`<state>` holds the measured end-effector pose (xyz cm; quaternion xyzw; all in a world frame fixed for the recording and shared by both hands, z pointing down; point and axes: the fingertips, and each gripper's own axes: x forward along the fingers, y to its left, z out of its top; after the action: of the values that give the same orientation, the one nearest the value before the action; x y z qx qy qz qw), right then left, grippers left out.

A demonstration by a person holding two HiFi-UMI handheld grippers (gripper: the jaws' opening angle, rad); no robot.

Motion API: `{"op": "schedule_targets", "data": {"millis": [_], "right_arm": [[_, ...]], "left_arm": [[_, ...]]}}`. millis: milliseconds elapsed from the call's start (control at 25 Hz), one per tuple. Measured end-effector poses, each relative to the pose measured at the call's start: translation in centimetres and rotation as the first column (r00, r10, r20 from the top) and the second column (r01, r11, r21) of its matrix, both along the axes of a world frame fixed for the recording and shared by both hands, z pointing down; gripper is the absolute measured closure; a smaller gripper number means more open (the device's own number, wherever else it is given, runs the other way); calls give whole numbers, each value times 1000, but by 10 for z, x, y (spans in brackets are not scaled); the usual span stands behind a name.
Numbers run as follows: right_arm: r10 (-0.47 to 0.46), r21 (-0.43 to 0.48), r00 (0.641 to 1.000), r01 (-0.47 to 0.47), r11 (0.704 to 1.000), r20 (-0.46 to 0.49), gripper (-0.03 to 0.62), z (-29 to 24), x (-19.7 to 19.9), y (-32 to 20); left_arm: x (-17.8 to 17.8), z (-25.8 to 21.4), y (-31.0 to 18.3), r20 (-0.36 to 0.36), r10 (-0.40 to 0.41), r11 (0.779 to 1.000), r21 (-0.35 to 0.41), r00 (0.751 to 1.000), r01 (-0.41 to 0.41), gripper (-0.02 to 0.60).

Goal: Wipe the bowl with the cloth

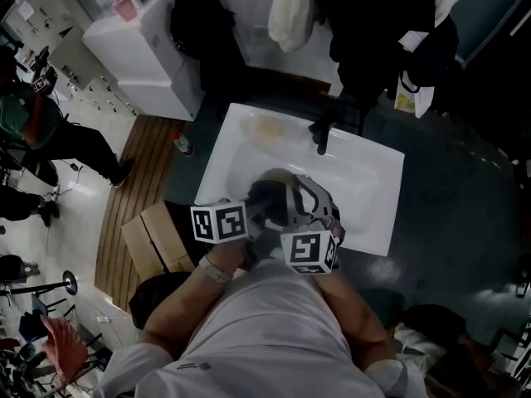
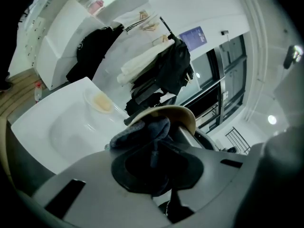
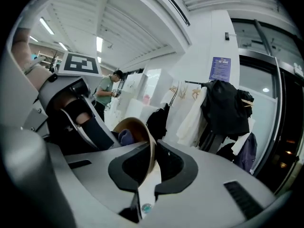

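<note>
Over the white sink (image 1: 365, 189), both grippers meet at a tan bowl (image 3: 135, 127) held on edge. My right gripper (image 3: 152, 167) is shut on the bowl's rim, which runs between its two dark pads. My left gripper (image 2: 154, 151) is shut on a dark grey cloth (image 2: 142, 132), and the bunched cloth presses into the bowl's hollow under its tan rim (image 2: 178, 112). In the head view the left gripper (image 1: 255, 214) and the right gripper (image 1: 319, 222) sit close together, with the cloth (image 1: 267, 196) dark between them. Most of the bowl is hidden there.
A black faucet (image 1: 321, 135) stands at the sink's back edge, with a soap dish (image 1: 267, 127) to its left. A small bottle (image 1: 182, 144) and a cardboard box (image 1: 158, 239) are on the floor at left. Dark clothes (image 1: 373, 31) hang behind. A person (image 1: 33, 118) stands far left.
</note>
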<state>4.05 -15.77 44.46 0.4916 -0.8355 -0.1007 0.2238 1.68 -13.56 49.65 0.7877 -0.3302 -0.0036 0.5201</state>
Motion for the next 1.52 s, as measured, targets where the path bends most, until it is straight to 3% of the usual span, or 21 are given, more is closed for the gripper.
{"op": "schedule_targets", "data": {"millis": [200,520,760,1080,1320,1520], "right_arm": [[-5,-49,1000,6,999,28,562,8,-1,3],[6,-113,997,2,994,71,563,21,5,3],[5,-71,997,1,997,79,563,4,7,3],[52,-56,995,-47,997,90,563,1,24,-1],[8,-44,998,-5,999,64,563,1,14,3],[-17,-63,998,21,998,68,563,3,4,6]], "left_arm": [[-6,-15,-6,-20,-26,999,36,999,26,538],[2,-36,-5,69,8,982,188,998,-21,538],[18,-21,5,134,99,977,173,986,-121,538],[39,-10,26,134,172,974,125,976,-189,538],[24,-12,10,100,89,988,120,991,-101,538],[12,-26,2,83,16,987,158,996,-29,538]]}}
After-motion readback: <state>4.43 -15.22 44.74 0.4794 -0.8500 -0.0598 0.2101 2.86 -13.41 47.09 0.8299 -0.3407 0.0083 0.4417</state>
